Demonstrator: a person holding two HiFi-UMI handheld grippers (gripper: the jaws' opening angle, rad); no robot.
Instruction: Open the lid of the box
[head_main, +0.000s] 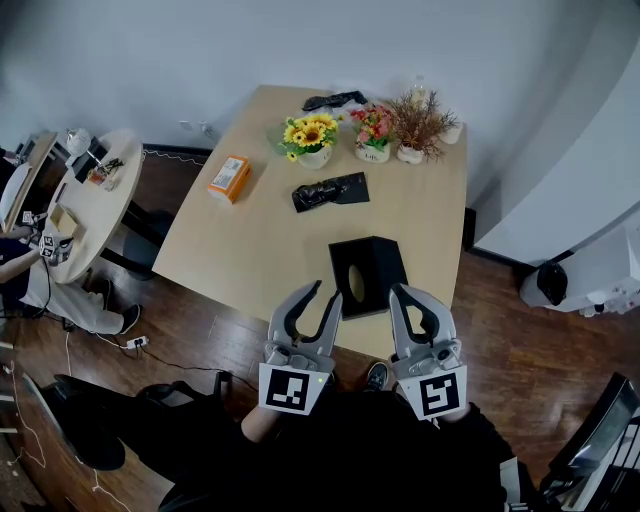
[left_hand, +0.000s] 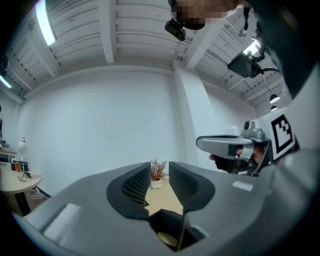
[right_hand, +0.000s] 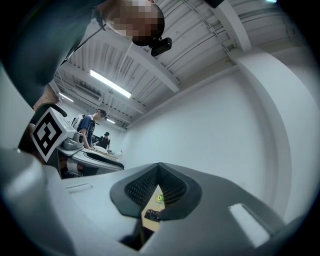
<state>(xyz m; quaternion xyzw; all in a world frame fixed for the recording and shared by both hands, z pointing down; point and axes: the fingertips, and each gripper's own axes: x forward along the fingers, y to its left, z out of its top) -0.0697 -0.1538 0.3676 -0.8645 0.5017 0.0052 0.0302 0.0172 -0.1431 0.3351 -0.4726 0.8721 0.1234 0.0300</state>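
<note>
A black box (head_main: 367, 272) with an oval hole in its top stands at the near edge of the wooden table (head_main: 430, 210). My left gripper (head_main: 326, 292) is at the box's near left corner, its jaws a narrow gap apart. In the left gripper view, the left gripper (left_hand: 160, 176) holds nothing: table and a potted plant show through the gap, and the box (left_hand: 170, 236) lies just below the jaws. My right gripper (head_main: 398, 292) is at the box's near right corner, shut and empty. The right gripper view shows the right gripper (right_hand: 159, 172) with its pads meeting.
Farther back on the table lie a black bag (head_main: 330, 190) and an orange carton (head_main: 229, 178). Three flower pots (head_main: 311, 138) and a black object (head_main: 333, 100) stand at the far edge. A round side table (head_main: 95, 200) is on the left, with a white appliance (head_main: 585, 270) on the right.
</note>
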